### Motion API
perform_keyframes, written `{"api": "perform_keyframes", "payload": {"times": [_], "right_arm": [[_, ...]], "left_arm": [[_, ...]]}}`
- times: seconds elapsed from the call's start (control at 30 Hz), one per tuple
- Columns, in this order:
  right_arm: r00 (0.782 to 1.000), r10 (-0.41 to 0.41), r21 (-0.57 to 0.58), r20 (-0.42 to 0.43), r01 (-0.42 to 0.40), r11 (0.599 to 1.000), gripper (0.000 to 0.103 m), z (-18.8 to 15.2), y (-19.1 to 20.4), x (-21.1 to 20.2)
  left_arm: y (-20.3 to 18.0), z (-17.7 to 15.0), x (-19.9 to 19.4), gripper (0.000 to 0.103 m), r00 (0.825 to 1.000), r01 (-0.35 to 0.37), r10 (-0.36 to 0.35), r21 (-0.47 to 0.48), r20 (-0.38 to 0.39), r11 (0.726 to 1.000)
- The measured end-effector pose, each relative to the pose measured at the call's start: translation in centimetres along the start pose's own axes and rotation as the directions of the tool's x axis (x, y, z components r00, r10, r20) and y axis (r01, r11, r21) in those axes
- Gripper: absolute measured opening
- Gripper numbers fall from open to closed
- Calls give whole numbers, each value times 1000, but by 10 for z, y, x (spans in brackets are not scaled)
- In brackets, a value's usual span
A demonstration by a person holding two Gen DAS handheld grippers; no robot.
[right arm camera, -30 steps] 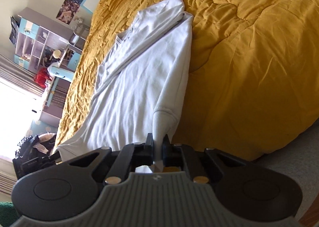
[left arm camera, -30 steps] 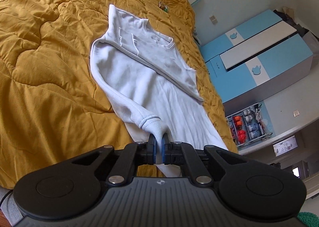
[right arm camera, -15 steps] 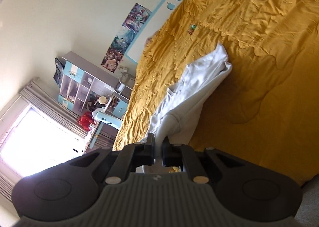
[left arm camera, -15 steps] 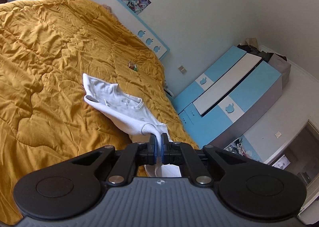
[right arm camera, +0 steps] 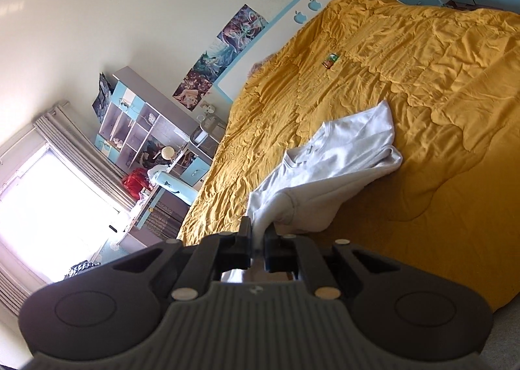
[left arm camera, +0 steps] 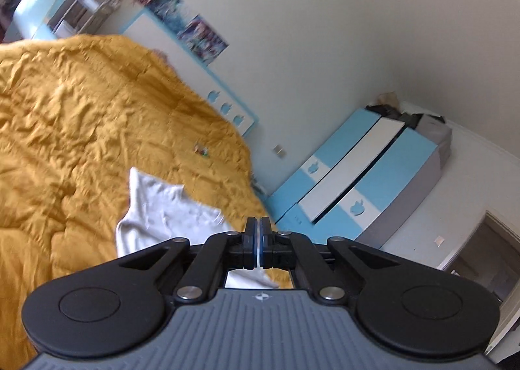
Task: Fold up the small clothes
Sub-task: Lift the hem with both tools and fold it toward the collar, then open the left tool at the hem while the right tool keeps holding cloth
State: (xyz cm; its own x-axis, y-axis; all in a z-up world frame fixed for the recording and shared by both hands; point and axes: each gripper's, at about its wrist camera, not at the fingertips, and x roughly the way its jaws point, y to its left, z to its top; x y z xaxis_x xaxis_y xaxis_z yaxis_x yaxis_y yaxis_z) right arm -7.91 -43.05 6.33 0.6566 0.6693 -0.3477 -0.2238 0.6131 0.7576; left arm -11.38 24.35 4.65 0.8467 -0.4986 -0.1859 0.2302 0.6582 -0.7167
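On one mustard bedspread (right arm camera: 455, 84), one white shirt (right arm camera: 351, 149), left gripper (left arm camera: 259, 241) and right gripper (right arm camera: 257, 241) fingers each pinching its cloth

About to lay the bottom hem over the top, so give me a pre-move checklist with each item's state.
1. Right gripper shut on the white shirt: ok, cloth runs between the fingers.
2. Left gripper shut on the shirt: ok; only a thin white sliver shows.
3. Collar end resting on the yellow bedspread: ok.
4. Shirt flat, sleeves tucked: not ok, it is bunched.
5. Small colourful object apart from the shirt: ok.
6. Hem even between grippers: cannot tell.
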Motion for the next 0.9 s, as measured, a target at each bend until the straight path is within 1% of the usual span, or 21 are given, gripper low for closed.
{"api": "perform_keyframes", "payload": {"times": [0.03, 0.07, 0.1, 0.17, 0.2, 0.27, 0.33, 0.4, 0.43, 0.5, 0.53, 0.57, 0.6, 0.63, 0.67, 0.7, 0.73, 0.77, 0.8, 0.83, 0.9], "right_arm": [[1000, -1, 16, -8, 2, 1000, 2, -2, -5, 2], [1000, -1, 23, -10, 1, 1000, 2, -4, -6, 3], [1000, 0, 27, -11, 1, 1000, 2, -5, -9, 3], [1000, -3, 24, -9, 4, 1000, 2, -6, -10, 1], [1000, -8, 23, -7, 8, 1000, 2, -6, -11, 0], [1000, -21, 29, -2, 21, 999, 2, -5, -13, -1], [1000, -26, 35, 0, 26, 999, 2, -6, -14, -2], [1000, -28, 37, -1, 29, 999, 2, -7, -15, -1], [1000, -29, 36, -4, 30, 999, 2, -8, -16, 0], [999, -34, 42, -7, 34, 999, 2, -9, -18, 1], [999, -34, 45, -8, 35, 998, 2, -9, -19, 1], [999, -36, 48, -9, 36, 998, 2, -10, -20, 2], [999, -38, 52, -10, 39, 998, 2, -10, -21, 2], [999, -40, 55, -10, 40, 998, 2, -10, -22, 2], [999, -40, 60, -8, 40, 997, 2, -11, -23, 2], [999, -39, 68, -5, 39, 997, 2, -12, -24, 2], [999, -35, 78, -1, 35, 996, 2, -12, -26, 2], [999, -33, 83, 0, 33, 996, 2, -13, -27, 1], [999, -35, 85, 0, 35, 996, 2, -13, -27, 1], [999, -40, 84, 0, 40, 996, 2, -14, -28, 0], [999, -39, 84, 2, 38, 996, 2, -14, -27, -2]], "left_arm": [[9, -4, 9, 0, 998, -35, 33, -22, -62, 999], [18, -9, 20, 1, 990, -66, 61, -37, -124, 997], [25, -15, 27, 3, 983, -89, 80, -49, -163, 995], [46, -31, 45, 26, 958, -129, 99, -95, -269, 987], [57, -38, 52, 32, 940, -148, 102, -118, -324, 982], [76, -53, 63, 66, 901, -185, 104, -156, -422, 970], [90, -69, 66, 78, 873, -212, 111, -166, -475, 963], [98, -78, 72, 78, 837, -279, 168, -142, -520, 950], [102, -82, 74, 78, 811, -321, 206, -121, -547, 939], [106, -91, 77, 79, 773, -358, 239, -93, -588, 929], [108, -94, 79, 80, 759, -364, 240, -88, -605, 927], [109, -99, 81, 80, 750, -365, 239, -85, -617, 927], [110, -101, 83, 80, 749, -362, 236, -85, -620, 928], [111, -105, 85, 79, 751, -344, 221, -84, -622, 935], [111, -108, 87, 71, 754, -323, 199, -89, -626, 942], [113, -110, 90, 64, 752, -312, 182, -99, -634, 945], [116, -112, 93, 43, 749, -320, 178, -113, -639, 941], [119, -114, 94, 18, 745, -334, 176, -131, -644, 934], [120, -115, 94, 6, 742, -345, 175, -146, -647, 927], [120, -115, 92, 3, 750, -338, 164, -159, -640, 928], [112, -110, 83, 3, 769, -294, 148, -139, -622, 946]]}}
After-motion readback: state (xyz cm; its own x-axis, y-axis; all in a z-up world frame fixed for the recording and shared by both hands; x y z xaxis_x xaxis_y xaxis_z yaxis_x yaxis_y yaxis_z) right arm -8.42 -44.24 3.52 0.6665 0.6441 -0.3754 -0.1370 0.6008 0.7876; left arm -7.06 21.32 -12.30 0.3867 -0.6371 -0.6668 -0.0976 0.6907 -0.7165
